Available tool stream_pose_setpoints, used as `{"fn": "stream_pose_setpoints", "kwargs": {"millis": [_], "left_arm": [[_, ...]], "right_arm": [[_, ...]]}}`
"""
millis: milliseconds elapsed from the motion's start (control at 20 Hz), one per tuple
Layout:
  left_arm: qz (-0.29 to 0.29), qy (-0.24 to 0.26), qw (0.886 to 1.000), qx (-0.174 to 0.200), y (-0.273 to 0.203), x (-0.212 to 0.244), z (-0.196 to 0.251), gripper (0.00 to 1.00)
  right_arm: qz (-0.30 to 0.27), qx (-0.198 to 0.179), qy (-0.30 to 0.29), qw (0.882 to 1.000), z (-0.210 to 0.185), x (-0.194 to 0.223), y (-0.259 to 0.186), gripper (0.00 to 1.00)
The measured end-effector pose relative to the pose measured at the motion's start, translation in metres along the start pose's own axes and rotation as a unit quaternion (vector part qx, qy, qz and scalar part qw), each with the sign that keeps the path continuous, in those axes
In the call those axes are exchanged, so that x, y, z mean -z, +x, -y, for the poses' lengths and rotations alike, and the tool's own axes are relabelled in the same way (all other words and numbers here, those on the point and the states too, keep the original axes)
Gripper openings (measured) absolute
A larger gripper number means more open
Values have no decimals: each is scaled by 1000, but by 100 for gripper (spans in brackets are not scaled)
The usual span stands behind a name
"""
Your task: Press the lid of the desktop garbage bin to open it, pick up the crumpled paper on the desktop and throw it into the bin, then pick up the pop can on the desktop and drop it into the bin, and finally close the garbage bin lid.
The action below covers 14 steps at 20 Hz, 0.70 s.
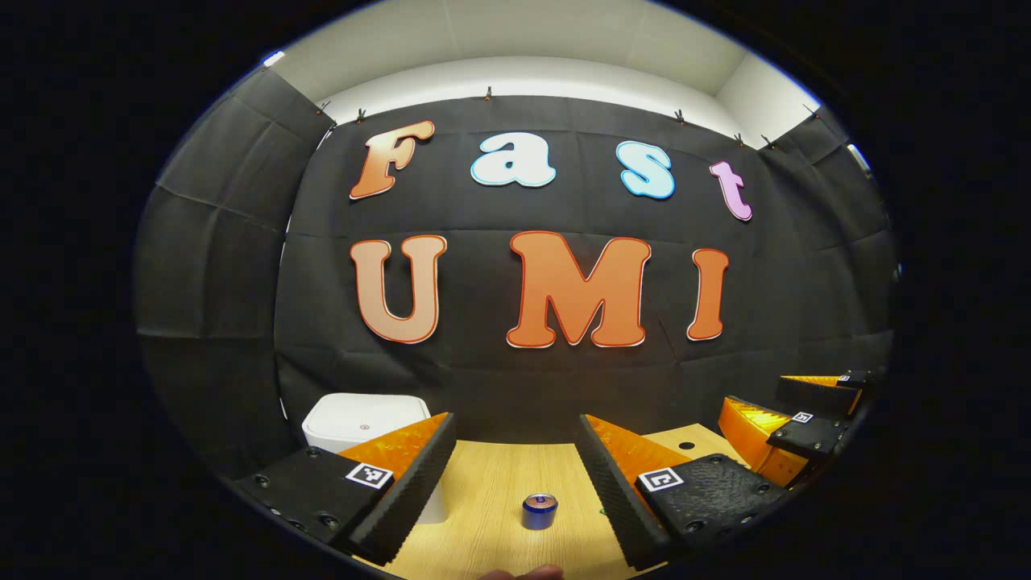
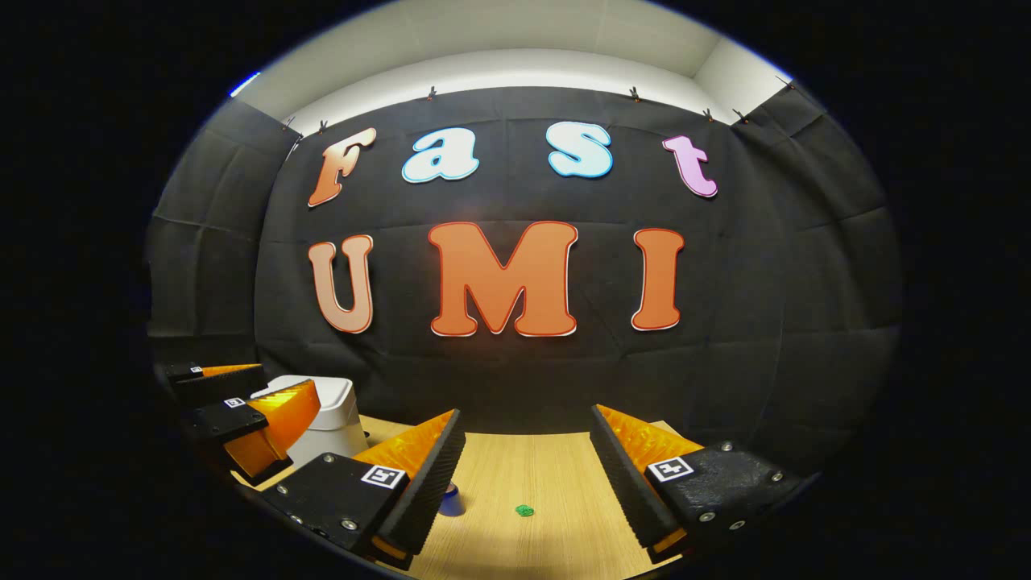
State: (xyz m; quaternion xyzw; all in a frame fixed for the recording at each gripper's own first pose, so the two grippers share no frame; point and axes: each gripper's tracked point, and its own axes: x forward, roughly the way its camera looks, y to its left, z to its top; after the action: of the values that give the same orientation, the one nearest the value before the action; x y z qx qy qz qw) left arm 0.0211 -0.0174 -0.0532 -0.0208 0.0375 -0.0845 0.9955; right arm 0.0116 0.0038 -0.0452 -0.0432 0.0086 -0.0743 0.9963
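Seemingly nothing is begun: both hand-held grippers, left and right, hang released and empty, the bin ahead-left of the left one with its lid unpressed, so pressing it comes next.

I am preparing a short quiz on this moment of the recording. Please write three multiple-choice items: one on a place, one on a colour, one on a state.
1. In the left gripper view, where does the pop can stand?
A. on the desktop, between the left gripper's fingers as seen
B. on the bin's lid
C. inside the bin

2. What colour is the garbage bin?
A. white
B. red
C. black

3. How is the bin's lid?
A. closed
B. fully open
C. lying on the desktop

Key:
1 A, the pop can stands upright on the desktop, ahead of the left gripper.
2 A, the garbage bin is white.
3 A, its lid lies flat on top.
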Motion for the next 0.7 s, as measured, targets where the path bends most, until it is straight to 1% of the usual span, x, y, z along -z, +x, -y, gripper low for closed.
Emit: {"fn": "stream_pose_setpoints", "kwargs": {"millis": [100, 250, 400, 700], "left_arm": [[-4, -7, 1000, 0, 3, 5, 0, 95], [-11, -6, 1000, 9, 9, 11, 5, 95], [-13, 0, 1000, 0, 13, 10, -3, 95], [-14, -5, 1000, -9, 20, 11, -12, 94]], "right_arm": [[-7, -6, 10, 1000, -1, 5, 1, 93], [-11, -1, 1, 1000, 4, 13, 5, 93], [-16, -2, 2, 1000, 3, 16, 9, 93], [-18, -6, -6, 1000, -2, 18, 15, 93]]}}
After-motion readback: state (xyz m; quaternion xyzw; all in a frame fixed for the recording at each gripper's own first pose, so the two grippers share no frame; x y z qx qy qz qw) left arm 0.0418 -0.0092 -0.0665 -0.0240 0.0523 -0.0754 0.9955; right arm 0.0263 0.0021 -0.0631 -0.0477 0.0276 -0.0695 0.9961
